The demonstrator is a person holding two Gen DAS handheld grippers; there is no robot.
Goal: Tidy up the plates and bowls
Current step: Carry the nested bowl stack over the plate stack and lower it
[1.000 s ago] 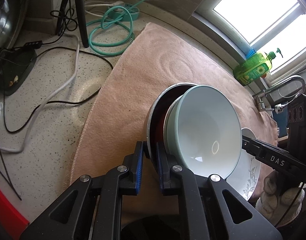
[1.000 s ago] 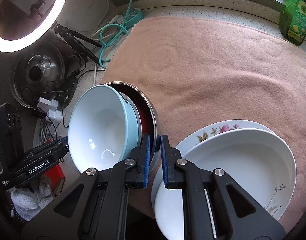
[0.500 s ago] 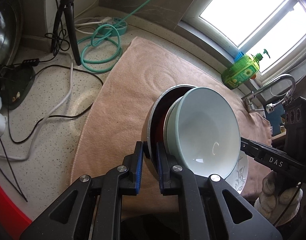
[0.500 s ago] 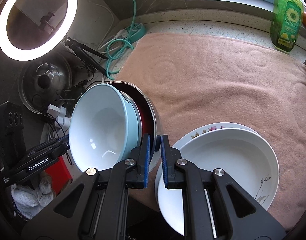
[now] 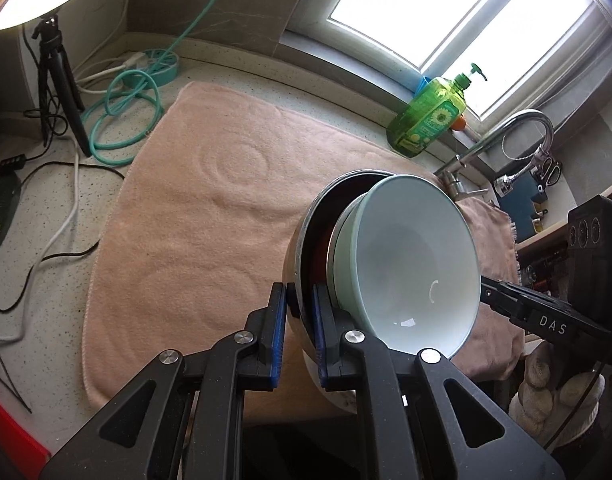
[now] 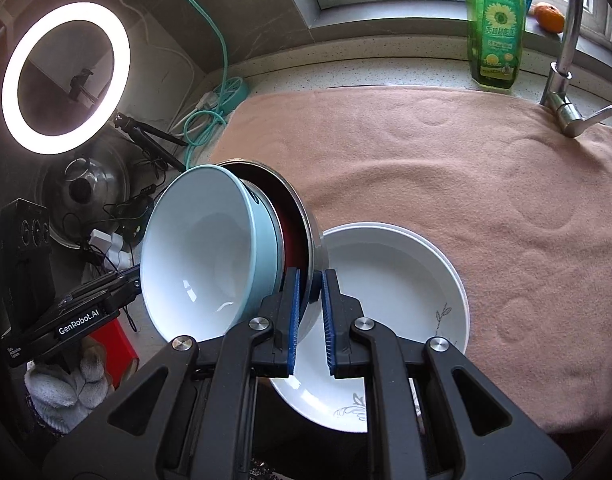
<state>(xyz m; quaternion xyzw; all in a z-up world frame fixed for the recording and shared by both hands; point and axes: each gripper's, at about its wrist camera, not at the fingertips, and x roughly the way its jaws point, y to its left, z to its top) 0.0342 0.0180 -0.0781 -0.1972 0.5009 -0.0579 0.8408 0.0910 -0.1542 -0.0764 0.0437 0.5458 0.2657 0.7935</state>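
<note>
Both the left gripper (image 5: 299,316) and right gripper (image 6: 309,302) are clamped on the metal bowl's (image 6: 306,216) rim, the blue bowl (image 6: 201,256) nested inside, raised above the towel (image 6: 446,184). The plates (image 6: 390,280) sit stacked near-right; setting the bowls down remains.

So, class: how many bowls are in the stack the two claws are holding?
3 visible: a pale blue bowl in front, a red bowl behind it, and a steel bowl outermost, gripped by both claws. More may be hidden.

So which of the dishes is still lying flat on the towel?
The white plate with the grey plant sketch. The pale blue bowl and the steel bowl it nests in are tilted on edge, clamped at the rim.
</note>
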